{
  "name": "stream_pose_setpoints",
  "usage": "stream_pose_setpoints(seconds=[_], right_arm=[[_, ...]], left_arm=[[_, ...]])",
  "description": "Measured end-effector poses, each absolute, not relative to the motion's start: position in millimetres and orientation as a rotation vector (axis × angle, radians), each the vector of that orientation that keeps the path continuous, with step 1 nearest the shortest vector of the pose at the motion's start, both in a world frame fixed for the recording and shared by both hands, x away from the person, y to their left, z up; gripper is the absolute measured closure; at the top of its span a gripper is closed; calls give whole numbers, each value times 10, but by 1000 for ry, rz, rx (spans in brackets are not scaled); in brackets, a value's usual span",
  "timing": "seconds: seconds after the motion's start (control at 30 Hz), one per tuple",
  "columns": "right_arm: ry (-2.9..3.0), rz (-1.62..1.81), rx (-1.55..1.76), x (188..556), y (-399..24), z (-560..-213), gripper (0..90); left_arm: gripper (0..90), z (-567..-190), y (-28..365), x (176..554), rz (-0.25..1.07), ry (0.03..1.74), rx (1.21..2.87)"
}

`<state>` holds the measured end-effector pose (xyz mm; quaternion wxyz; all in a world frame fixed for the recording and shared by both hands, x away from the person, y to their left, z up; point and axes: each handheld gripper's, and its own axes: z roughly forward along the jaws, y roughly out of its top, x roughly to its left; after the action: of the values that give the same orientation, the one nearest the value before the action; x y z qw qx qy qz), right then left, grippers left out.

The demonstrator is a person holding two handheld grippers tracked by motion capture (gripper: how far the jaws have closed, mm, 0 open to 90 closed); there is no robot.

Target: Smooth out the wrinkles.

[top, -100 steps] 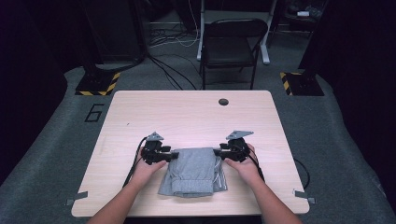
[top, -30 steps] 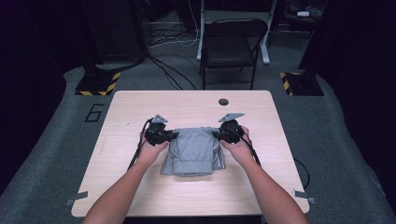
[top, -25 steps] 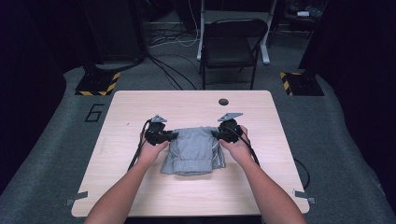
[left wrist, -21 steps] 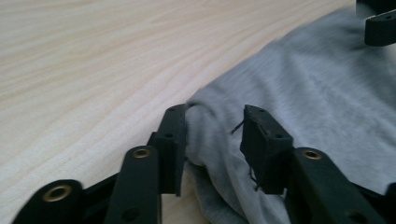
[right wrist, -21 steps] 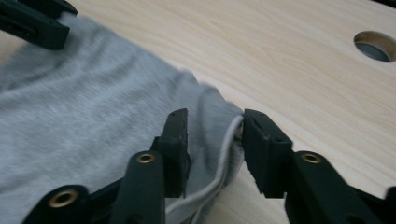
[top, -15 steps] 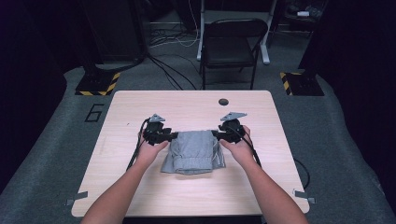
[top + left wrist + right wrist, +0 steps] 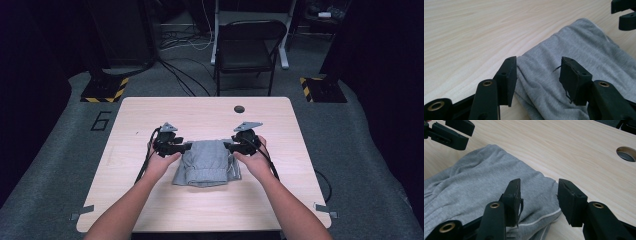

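Now, cloth: a folded grey garment (image 7: 207, 162) lies flat on the wooden table (image 7: 150, 112), near the middle and a little toward the person's side.
Left gripper: the left gripper (image 7: 187, 147) sits at the garment's far left corner, its jaws spread and just been opening; in the left gripper view (image 7: 537, 75) the grey fabric lies between the pads, but they stand clear of it.
Right gripper: the right gripper (image 7: 226, 146) mirrors it at the far right corner, jaws apart and likewise just been opening; in the right gripper view (image 7: 539, 195) the corner with a pale seam line lies under the gap, and nothing is pinched.
Hands: both hands rest low at the table, one on each side of the cloth.
Fold: the near edge looks slightly rumpled, though from the high view it is hard to be sure.
Table hole: a round cable hole (image 7: 239, 108) sits beyond the right gripper, well apart from the cloth.
Chair: a dark folding chair (image 7: 247, 50) stands behind the table's far edge.
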<state>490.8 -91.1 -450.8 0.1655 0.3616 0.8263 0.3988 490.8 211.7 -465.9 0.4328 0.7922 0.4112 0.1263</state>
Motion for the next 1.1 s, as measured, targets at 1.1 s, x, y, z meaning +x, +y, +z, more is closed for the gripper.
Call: stream_pose_setpoints(seconds=[1.1], right_arm=[[2391,1147,884,4348,-1002,-4154,481]], left_arm=[[431,-4230,2259,4410,254,921,1956]])
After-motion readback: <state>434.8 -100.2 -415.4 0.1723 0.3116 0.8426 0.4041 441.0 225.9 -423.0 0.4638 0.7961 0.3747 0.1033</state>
